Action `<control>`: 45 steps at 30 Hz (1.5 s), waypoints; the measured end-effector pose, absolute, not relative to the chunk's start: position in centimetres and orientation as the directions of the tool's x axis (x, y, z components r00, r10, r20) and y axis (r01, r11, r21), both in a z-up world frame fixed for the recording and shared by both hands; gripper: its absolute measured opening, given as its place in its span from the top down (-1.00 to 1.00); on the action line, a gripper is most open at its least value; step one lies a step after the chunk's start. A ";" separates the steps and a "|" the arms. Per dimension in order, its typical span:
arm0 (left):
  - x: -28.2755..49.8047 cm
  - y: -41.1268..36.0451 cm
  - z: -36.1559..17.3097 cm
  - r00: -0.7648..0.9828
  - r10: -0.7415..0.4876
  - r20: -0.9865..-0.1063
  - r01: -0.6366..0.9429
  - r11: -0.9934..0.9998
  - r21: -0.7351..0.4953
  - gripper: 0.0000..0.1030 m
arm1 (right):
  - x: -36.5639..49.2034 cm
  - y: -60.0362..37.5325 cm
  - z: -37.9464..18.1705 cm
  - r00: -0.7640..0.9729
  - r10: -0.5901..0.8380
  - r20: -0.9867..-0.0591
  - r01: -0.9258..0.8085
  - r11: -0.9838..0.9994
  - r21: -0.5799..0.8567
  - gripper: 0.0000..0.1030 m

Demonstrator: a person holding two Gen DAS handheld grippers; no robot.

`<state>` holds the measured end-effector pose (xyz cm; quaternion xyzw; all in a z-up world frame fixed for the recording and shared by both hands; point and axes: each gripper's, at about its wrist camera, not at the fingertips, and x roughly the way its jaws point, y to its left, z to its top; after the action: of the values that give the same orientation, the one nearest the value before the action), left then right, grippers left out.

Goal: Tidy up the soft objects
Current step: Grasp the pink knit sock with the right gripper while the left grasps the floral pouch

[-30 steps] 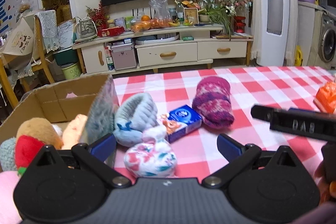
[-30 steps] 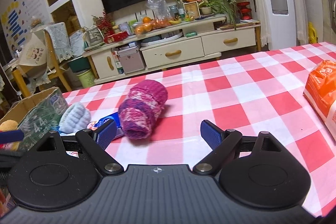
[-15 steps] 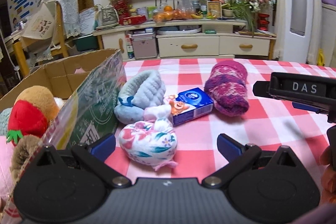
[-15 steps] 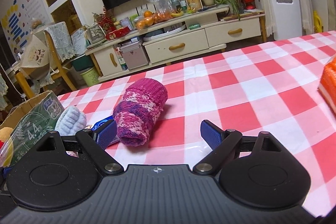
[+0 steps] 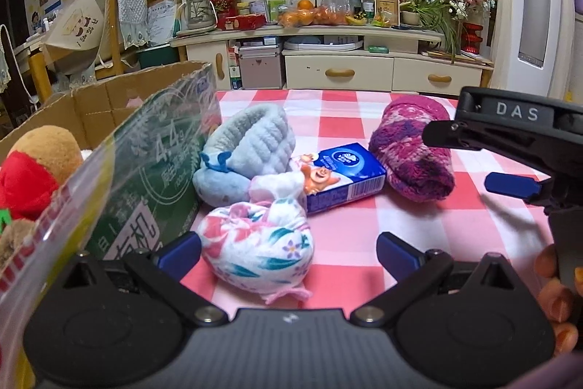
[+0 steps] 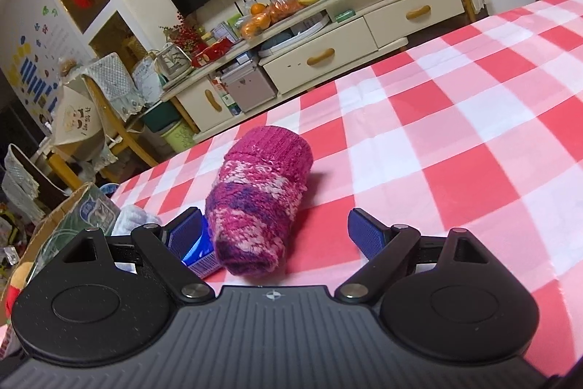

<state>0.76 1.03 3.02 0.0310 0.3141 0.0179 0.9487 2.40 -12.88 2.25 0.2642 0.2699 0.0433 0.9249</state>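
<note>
**Soft items on the checked table, box at the left edge**

The open brown cardboard box (image 5: 91,104) stands at the left side of the red-and-white checked tablecloth (image 5: 346,112). Inside it, a brown plush toy with a red strawberry-like part (image 5: 32,166) lies against the near wall; what lies deeper in the box is hidden by its printed green flap.

Just beside the box's right wall sits the pale blue fluffy knitted item (image 5: 244,155), and in front of it the white floral fabric bundle (image 5: 258,239), which rests between the spread blue fingers of the left gripper (image 5: 288,248); the pads stand apart from the cloth on both sides. A small blue tissue packet (image 5: 342,175) lies touching the bundle's far side, between the blue knit and the rolled magenta-and-purple knitted sock (image 5: 411,152).

The right gripper (image 6: 275,232) is wide open too, its fingers flanking the near end of the magenta sock (image 6: 258,203); the left pad is just beside the sock and in front of the tissue packet (image 6: 198,254), the right pad well clear.

To the right of the sock the tablecloth (image 6: 455,133) runs bare to its far edge
</note>
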 end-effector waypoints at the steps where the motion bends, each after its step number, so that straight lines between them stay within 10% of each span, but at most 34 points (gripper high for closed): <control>1: 0.9 1.0 3.0 0.804 0.047 -0.593 -0.011 0.998 0.064 -0.98 | 2.6 -12.8 2.2 0.850 0.227 -0.475 0.060 0.854 0.516 -1.00; 16: 1.9 0.6 2.9 0.773 -0.206 -0.600 0.162 0.979 -0.127 -0.98 | 5.0 -12.2 2.1 0.846 0.235 -0.479 0.008 0.892 0.452 -1.00; 28: 3.8 1.5 2.1 0.764 -0.094 -0.638 0.071 0.996 -0.062 -0.95 | 5.3 -11.7 1.9 0.840 0.267 -0.473 -0.015 0.883 0.470 -1.00; 37: 4.7 1.5 2.0 0.731 -0.114 -0.673 0.083 0.993 -0.079 -0.43 | 5.6 -11.6 1.9 0.839 0.278 -0.467 -0.023 0.877 0.480 -1.00; 45: 4.1 1.4 1.9 0.723 -0.132 -0.678 0.103 0.991 -0.084 -0.38 | 5.0 -11.1 2.3 0.836 0.292 -0.465 -0.077 0.901 0.426 -0.58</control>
<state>4.15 1.35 1.91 -0.0199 0.3668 -0.0635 0.9279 4.99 -11.12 2.28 0.1990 0.2693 0.0985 0.9371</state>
